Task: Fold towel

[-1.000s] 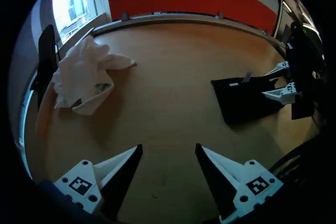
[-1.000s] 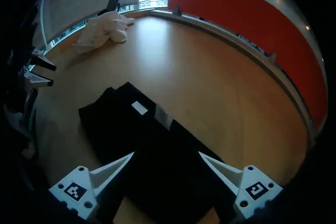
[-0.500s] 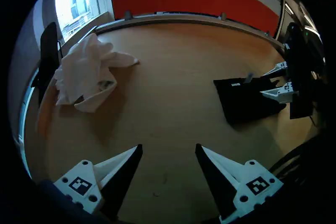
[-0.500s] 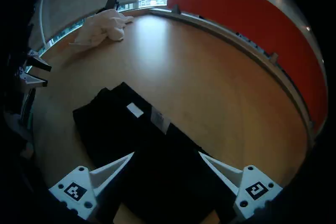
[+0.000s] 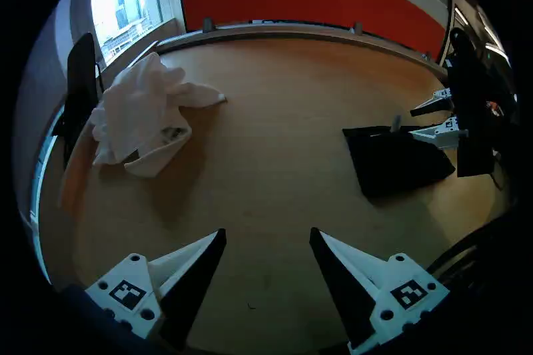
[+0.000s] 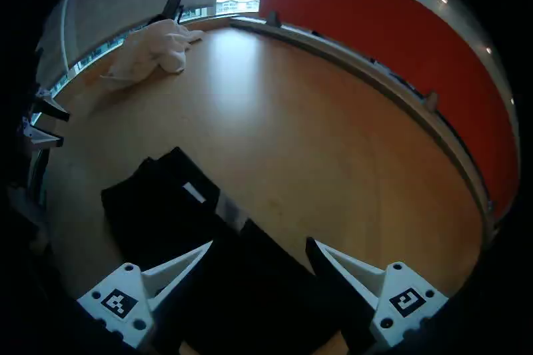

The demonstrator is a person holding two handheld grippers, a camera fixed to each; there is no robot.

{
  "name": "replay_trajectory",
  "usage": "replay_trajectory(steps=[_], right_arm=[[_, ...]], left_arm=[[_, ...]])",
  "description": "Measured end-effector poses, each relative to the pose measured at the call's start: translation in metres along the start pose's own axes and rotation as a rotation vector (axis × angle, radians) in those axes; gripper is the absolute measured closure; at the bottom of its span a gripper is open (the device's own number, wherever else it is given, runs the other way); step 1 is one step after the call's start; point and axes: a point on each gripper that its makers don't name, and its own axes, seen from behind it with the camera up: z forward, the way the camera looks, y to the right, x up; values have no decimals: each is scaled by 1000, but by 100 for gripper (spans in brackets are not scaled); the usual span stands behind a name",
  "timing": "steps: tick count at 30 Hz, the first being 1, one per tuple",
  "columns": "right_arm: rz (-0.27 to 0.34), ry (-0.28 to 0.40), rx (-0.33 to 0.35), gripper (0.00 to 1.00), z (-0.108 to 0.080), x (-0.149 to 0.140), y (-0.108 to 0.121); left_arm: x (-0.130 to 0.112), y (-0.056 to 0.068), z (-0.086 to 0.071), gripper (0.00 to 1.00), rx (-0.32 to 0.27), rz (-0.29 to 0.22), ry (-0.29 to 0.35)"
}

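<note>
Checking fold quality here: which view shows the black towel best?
The right gripper view: the black towel lies close and large below the camera, its white tag visible. The left gripper view shows the black towel small and far off.

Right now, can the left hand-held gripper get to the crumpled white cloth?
Probably yes: only bare table lies between the open left hand-held gripper and the white cloth, which sits ahead to its left.

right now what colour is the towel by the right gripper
Black. The towel shows best in the right gripper view.
</note>
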Motion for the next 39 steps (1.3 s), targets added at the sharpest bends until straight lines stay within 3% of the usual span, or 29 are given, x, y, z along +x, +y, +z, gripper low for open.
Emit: replay_trajectory(steps=[21,30,39], right_arm=[[-17,-11,-17,2,16,18,25],[-21,-7,-15,2,13,19,23],[1,1,-2,2,-6,6,14]], left_arm=[[0,-2,-12,7,10,-7,10],[-1,-3,-14,7,12,-18,12],[-2,-2,-17,7,12,-16,11]])
